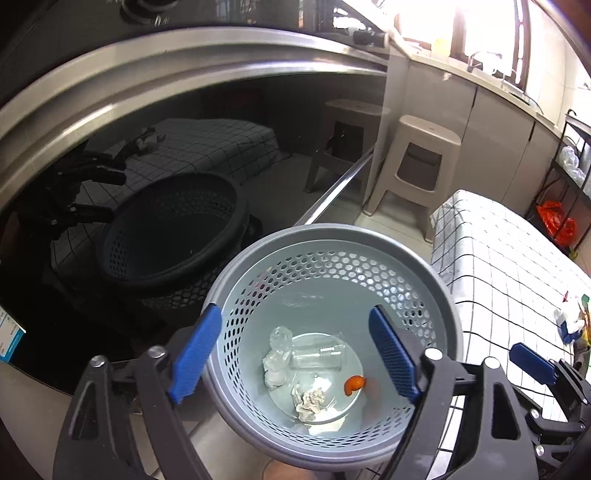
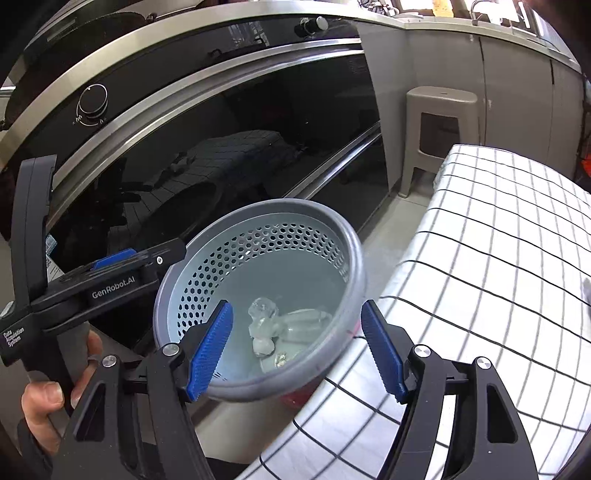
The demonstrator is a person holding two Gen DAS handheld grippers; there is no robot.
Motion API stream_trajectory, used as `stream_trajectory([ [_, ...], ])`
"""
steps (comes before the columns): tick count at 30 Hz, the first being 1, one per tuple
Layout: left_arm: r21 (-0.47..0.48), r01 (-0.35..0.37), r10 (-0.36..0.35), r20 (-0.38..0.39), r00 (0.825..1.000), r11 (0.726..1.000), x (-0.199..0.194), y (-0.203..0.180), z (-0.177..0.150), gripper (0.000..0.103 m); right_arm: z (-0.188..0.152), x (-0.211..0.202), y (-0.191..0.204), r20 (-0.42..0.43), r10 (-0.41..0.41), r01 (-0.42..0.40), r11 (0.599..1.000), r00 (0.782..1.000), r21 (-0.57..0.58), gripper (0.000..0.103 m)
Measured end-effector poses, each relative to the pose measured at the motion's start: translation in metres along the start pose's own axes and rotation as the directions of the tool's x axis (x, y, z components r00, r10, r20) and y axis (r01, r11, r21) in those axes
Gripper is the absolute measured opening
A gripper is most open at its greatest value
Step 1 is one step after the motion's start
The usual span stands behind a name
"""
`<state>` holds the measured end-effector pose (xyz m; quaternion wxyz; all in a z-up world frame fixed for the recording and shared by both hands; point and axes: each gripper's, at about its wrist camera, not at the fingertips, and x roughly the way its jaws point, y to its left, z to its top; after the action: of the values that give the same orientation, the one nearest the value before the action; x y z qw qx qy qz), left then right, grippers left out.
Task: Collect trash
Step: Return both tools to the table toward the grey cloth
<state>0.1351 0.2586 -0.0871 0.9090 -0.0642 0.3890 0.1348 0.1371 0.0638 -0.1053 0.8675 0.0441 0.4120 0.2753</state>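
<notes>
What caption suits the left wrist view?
Open left gripper above grey basket holding crumpled paper and clear bottle.

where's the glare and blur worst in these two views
Left wrist view: the window at top right is blown out to white, and the black oven door mirrors the perforated bin and checked tablecloth. Right wrist view: the bin's near rim is smeared with motion blur, the contents look soft, and fisheye bends the oven's steel trim into arcs.
</notes>
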Motion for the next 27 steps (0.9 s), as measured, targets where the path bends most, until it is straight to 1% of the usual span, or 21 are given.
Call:
stream_trajectory([
  [2,0.006,0.009,-0.009,0.008,1.000,1.000,-0.005,-0.005,-0.001,0.085,-0.006,-0.012,-0.004,0.011,-0.011,0.011,1.000,1.000,0.008,0.069],
  [4,0.012,0.015,-0.015,0.022,1.000,1.000,-0.012,-0.011,-0.004,0.092,-0.013,-0.025,-0.009,0.027,-0.030,0.030,0.999,0.999,0.016,0.069],
  [9,0.051,0.047,-0.049,0.040,0.998,0.998,-0.025,-0.036,-0.010,0.094,-0.035,-0.061,-0.026,0.058,-0.084,0.082,0.996,0.995,0.039,0.070],
  [12,0.075,0.094,-0.097,0.031,0.995,0.993,-0.033,-0.058,-0.015,0.095,-0.051,-0.086,-0.039,0.076,-0.116,0.112,0.992,0.990,0.062,0.071],
  [16,0.122,0.171,-0.175,0.022,0.984,0.978,-0.046,-0.095,-0.030,0.096,-0.074,-0.122,-0.065,0.108,-0.172,0.162,0.982,0.979,0.100,0.073],
  [18,0.147,0.204,-0.208,0.012,0.978,0.968,-0.053,-0.115,-0.040,0.096,-0.085,-0.142,-0.082,0.122,-0.209,0.194,0.973,0.970,0.124,0.073],
  [20,0.175,0.226,-0.233,0.017,0.972,0.958,-0.061,-0.136,-0.049,0.096,-0.096,-0.161,-0.101,0.130,-0.248,0.227,0.962,0.960,0.153,0.073],
  [22,0.220,0.227,-0.241,0.037,0.970,0.949,-0.072,-0.159,-0.057,0.096,-0.104,-0.179,-0.123,0.136,-0.294,0.267,0.946,0.946,0.182,0.073],
  [24,0.253,0.225,-0.248,0.063,0.967,0.941,-0.084,-0.182,-0.064,0.096,-0.112,-0.196,-0.146,0.139,-0.343,0.311,0.927,0.929,0.209,0.073],
  [27,0.255,0.268,-0.295,0.071,0.953,0.929,-0.097,-0.213,-0.071,0.096,-0.122,-0.222,-0.181,0.143,-0.412,0.369,0.895,0.900,0.251,0.073],
])
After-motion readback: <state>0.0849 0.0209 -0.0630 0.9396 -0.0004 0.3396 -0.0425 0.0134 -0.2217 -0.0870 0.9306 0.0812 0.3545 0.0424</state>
